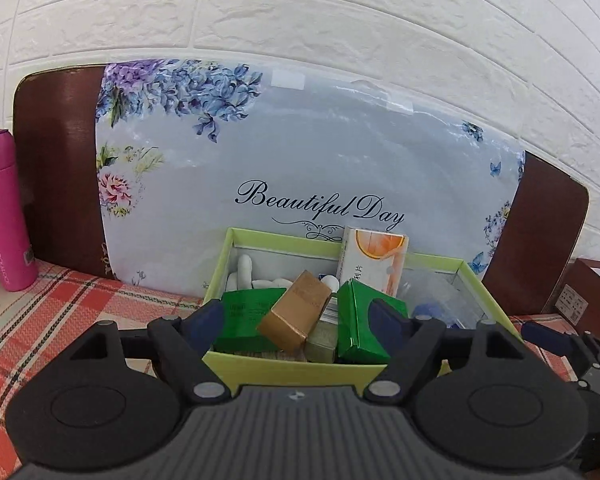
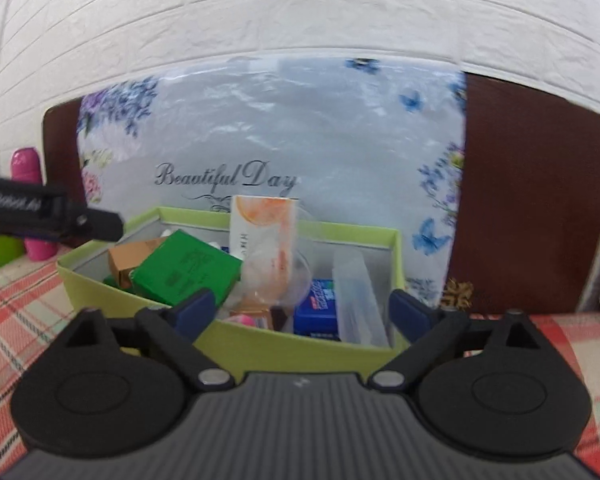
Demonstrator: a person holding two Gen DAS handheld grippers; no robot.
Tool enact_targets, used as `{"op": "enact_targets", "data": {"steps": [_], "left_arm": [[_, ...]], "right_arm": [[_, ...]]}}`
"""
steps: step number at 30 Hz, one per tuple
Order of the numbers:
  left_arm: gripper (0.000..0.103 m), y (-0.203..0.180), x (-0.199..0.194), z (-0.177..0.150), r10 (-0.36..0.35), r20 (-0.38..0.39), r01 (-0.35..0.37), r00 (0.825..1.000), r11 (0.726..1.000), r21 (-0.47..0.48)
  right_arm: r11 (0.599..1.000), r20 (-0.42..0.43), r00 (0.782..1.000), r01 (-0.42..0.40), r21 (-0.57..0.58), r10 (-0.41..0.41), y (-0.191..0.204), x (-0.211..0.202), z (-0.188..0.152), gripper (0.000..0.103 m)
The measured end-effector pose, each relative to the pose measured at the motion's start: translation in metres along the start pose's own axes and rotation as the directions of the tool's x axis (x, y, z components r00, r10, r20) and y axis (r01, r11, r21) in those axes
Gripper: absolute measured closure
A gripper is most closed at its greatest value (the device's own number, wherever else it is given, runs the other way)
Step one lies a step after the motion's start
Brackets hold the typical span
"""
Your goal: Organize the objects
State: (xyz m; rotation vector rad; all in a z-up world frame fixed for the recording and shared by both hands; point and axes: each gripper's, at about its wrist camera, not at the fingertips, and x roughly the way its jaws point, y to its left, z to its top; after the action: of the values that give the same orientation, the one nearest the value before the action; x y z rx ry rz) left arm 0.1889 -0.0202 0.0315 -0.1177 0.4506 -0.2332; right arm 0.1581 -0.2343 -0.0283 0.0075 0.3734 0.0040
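A light green open box (image 1: 284, 368) stands on the plaid cloth, filled with small packs. In the left wrist view it holds two green cartons (image 1: 356, 320), a brown carton (image 1: 296, 312), a white and orange pack (image 1: 374, 260) standing upright, and white capsules (image 1: 246, 274). My left gripper (image 1: 296, 320) is open at the box's near wall, holding nothing. In the right wrist view the same box (image 2: 300, 348) also shows a blue pack (image 2: 318, 308) and a clear plastic piece (image 2: 356, 300). My right gripper (image 2: 304, 308) is open at the near wall, empty.
A grey floral board reading "Beautiful Day" (image 1: 320, 152) leans on the white brick wall behind the box. A pink bottle (image 1: 4, 208) stands at far left. A brown box (image 1: 588, 296) sits at right. The left gripper's body (image 2: 40, 212) shows at left in the right wrist view.
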Motion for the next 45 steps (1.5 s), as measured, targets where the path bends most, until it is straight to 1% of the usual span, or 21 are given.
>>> {"op": "enact_targets", "data": {"steps": [1, 4, 6, 9, 12, 15, 19, 22, 24, 29, 32, 35, 45], "left_arm": [[0.021, -0.001, -0.001, 0.0, 0.008, -0.004, -0.008, 1.0, 1.0, -0.002], [0.021, -0.005, -0.008, 0.001, 0.027, -0.012, -0.027, 1.0, 1.0, 0.0], [0.02, -0.009, -0.018, 0.002, 0.047, -0.017, -0.047, 0.999, 0.999, 0.003], [0.016, -0.018, -0.037, 0.004, 0.074, -0.029, -0.073, 0.997, 0.997, 0.007], [0.014, -0.029, -0.056, 0.003, 0.087, -0.076, -0.086, 0.993, 0.996, 0.019], [0.012, -0.039, -0.079, -0.004, 0.107, -0.074, -0.105, 0.991, 0.994, 0.026], [0.011, -0.051, -0.105, -0.018, 0.168, -0.055, -0.165, 0.984, 0.984, 0.064], [0.009, -0.054, -0.119, -0.032, 0.178, -0.08, -0.173, 0.981, 0.983, 0.058], [0.009, -0.055, -0.123, -0.042, 0.173, -0.109, -0.168, 0.979, 0.984, 0.051], [0.009, -0.06, -0.127, -0.061, 0.199, -0.152, -0.189, 0.968, 0.979, 0.076], [0.009, -0.061, -0.128, -0.067, 0.209, -0.167, -0.197, 0.964, 0.977, 0.085], [0.009, -0.063, -0.128, -0.068, 0.216, -0.165, -0.204, 0.962, 0.975, 0.088], [0.009, -0.062, -0.114, -0.076, 0.219, -0.209, -0.207, 0.953, 0.975, 0.079]], "right_arm": [[1.0, 0.008, 1.0, 0.011, 0.006, -0.011, 0.0, -0.003, -0.002, 0.001], [1.0, -0.014, 1.0, 0.02, 0.015, -0.02, 0.0, -0.007, -0.003, 0.0], [0.999, -0.03, 0.999, 0.013, 0.039, -0.012, -0.003, -0.013, -0.001, 0.0], [0.996, -0.035, 0.999, 0.006, 0.094, -0.002, -0.008, -0.031, 0.006, 0.0], [0.992, -0.036, 0.999, 0.002, 0.126, 0.002, -0.013, -0.057, 0.011, 0.0], [0.994, -0.044, 0.999, 0.019, 0.109, -0.014, -0.017, -0.086, 0.015, 0.0], [0.998, -0.09, 0.995, 0.038, 0.059, -0.033, -0.014, -0.121, 0.011, 0.0], [0.997, -0.134, 0.989, 0.062, 0.052, -0.055, -0.01, -0.141, -0.001, 0.0], [0.995, -0.156, 0.985, 0.08, 0.058, -0.07, -0.008, -0.15, -0.012, 0.0], [0.995, -0.187, 0.979, 0.09, 0.042, -0.081, -0.003, -0.163, -0.035, 0.0], [0.993, -0.171, 0.98, 0.111, 0.041, -0.103, -0.004, -0.168, -0.037, 0.0], [0.991, -0.156, 0.981, 0.122, 0.053, -0.113, -0.007, -0.17, -0.036, 0.0], [0.99, -0.176, 0.978, 0.128, 0.064, -0.115, -0.009, -0.164, -0.042, 0.0]]}}
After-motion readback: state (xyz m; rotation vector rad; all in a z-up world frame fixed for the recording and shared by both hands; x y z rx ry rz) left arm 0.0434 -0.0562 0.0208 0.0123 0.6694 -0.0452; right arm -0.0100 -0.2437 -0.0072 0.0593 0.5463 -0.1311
